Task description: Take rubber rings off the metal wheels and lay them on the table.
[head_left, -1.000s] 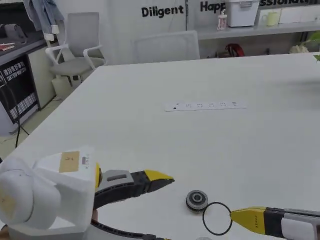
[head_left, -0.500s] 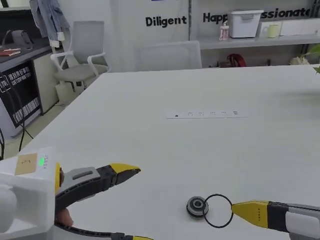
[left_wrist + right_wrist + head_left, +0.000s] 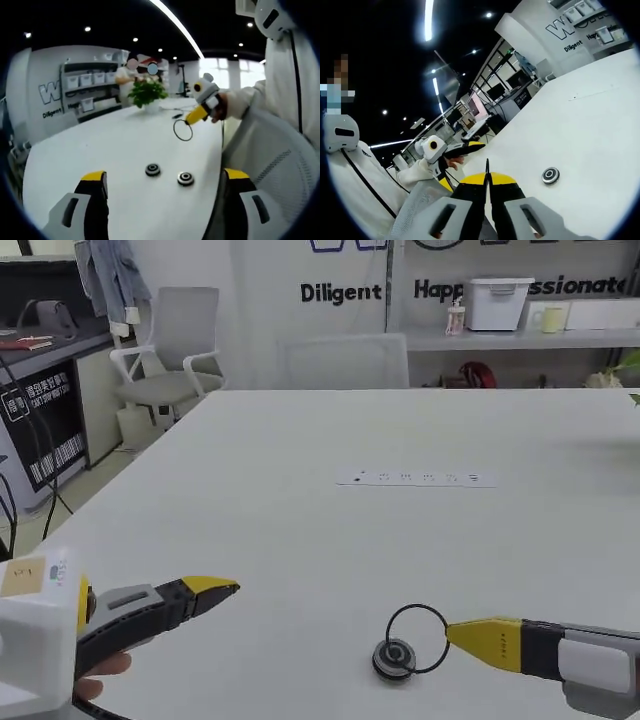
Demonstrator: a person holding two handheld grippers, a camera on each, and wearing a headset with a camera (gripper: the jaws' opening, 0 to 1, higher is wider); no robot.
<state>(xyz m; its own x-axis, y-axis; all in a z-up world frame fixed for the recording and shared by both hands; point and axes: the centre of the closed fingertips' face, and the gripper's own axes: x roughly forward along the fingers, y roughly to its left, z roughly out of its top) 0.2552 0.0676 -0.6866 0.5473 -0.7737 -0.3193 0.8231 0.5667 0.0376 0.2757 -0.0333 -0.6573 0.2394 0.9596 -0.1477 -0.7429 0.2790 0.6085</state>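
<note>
- The right gripper has its jaws pinched tight on the edge of a thin black ring.
- In the left gripper view the ring hangs in the air from that gripper, up off the table. It is apart from the two wheels there.
- In the head view the ring looks like it sits over a wheel. I think that is just because the camera looks down from above.
- The left gripper has its jaws wide apart and holds nothing. It hangs over the near side of the table, with the two wheels just in front of it.
- The wheels are small and blurry, so I can't tell if they have rings on them.
- The job now looks like putting this ring down. To do it well, move the ring to a bare spot beside the wheel, not on top of it.
- Go down slowly until the ring touches the table and lies flat. Open the jaws only then, so it does not drop, bounce or roll.
- Lift the gripper straight up after, so the jaw tips do not drag the ring along.
- Keep the left gripper away from the wheels, so it does not bump them.
</note>
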